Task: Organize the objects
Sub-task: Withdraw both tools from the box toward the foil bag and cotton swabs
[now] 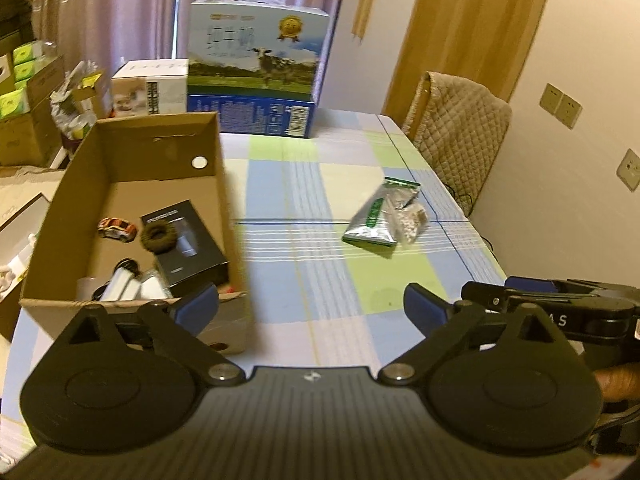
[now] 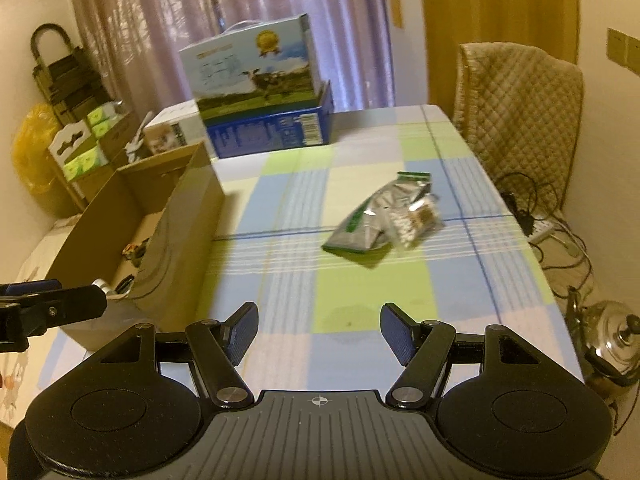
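An open cardboard box (image 1: pixel 76 216) (image 2: pixel 192 216) stands on the table's left side. Inside lie a toy car (image 1: pixel 117 228), a dark fuzzy ring (image 1: pixel 160 236), a black carton (image 1: pixel 188 252) and white tubes (image 1: pixel 128 288). On the checked tablecloth (image 1: pixel 312 200) lie a silver-green pouch (image 1: pixel 370 220) (image 2: pixel 360 228) and a clear bag of small pieces (image 1: pixel 412 220) (image 2: pixel 416 220), touching each other. My left gripper (image 1: pixel 312 304) is open beside the box's near corner, with nothing between its fingers. My right gripper (image 2: pixel 318 330) is open over the cloth, well short of the pouch.
A blue milk carton with a cow picture (image 1: pixel 258 68) (image 2: pixel 260 88) and a white box (image 1: pixel 154 86) stand at the table's far end. A quilt-covered chair (image 1: pixel 460 132) (image 2: pixel 520 108) is on the right. Cables and a steel kettle (image 2: pixel 616 336) lie on the floor.
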`<state>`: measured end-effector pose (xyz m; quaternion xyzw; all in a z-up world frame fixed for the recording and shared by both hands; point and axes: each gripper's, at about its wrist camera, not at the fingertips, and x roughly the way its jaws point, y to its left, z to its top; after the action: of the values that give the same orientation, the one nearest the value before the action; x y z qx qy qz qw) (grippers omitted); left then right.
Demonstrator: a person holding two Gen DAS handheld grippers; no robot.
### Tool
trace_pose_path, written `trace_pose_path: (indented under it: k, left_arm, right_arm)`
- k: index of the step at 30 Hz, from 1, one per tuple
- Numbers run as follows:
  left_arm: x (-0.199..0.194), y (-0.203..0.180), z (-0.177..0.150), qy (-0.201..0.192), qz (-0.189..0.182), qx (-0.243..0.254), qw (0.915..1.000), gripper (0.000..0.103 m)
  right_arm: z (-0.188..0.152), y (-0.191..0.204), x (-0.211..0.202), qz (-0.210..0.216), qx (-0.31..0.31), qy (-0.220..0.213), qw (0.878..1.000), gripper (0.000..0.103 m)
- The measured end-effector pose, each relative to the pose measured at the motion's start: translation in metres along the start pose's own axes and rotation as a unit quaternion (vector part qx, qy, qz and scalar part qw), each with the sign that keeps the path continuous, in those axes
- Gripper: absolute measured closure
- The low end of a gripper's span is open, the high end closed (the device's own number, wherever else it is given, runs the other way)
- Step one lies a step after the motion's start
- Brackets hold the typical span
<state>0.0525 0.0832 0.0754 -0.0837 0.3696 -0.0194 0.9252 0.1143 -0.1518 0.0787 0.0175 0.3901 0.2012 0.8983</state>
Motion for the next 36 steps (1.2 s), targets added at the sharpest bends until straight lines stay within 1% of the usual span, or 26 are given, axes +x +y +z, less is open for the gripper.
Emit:
trace_pose_path:
  k: [5, 9, 16, 21, 29, 32, 36]
  left_arm:
    - [0.013, -0.016, 0.004, 0.007, -0.005, 0.011, 0.9999, 0.002]
    - [0.025, -0.027, 0.009, 0.014, -0.012, 0.021, 0.9996, 0.001]
    - [0.047, -0.041, 0.024, 0.018, -0.022, 0.030, 0.9991, 0.001]
    - [0.065, -0.049, 0.037, 0.018, -0.021, 0.047, 0.9985, 0.001]
    - [0.104, -0.058, 0.059, 0.028, -0.019, 0.070, 0.9970, 0.001]
    - [0.122, -0.060, 0.068, 0.033, -0.019, 0.079, 0.9962, 0.001]
    - [0.150, -0.060, 0.079, 0.042, -0.016, 0.092, 0.9947, 0.001]
  right_arm:
    - [-0.004, -0.021, -0.005, -0.008, 0.021, 0.000, 1.000, 0.038]
    - [-0.006, -0.042, -0.006, -0.019, 0.047, -0.001, 0.999, 0.038]
    - [0.000, -0.071, -0.008, -0.027, 0.079, -0.017, 0.996, 0.038]
    - [0.006, -0.085, -0.001, -0.025, 0.096, -0.021, 0.995, 0.038]
    - [0.026, -0.106, 0.021, -0.022, 0.126, -0.032, 0.991, 0.038]
    - [0.037, -0.112, 0.037, -0.015, 0.131, -0.031, 0.991, 0.038]
    - [0.048, -0.122, 0.067, -0.004, 0.143, -0.023, 0.989, 0.038]
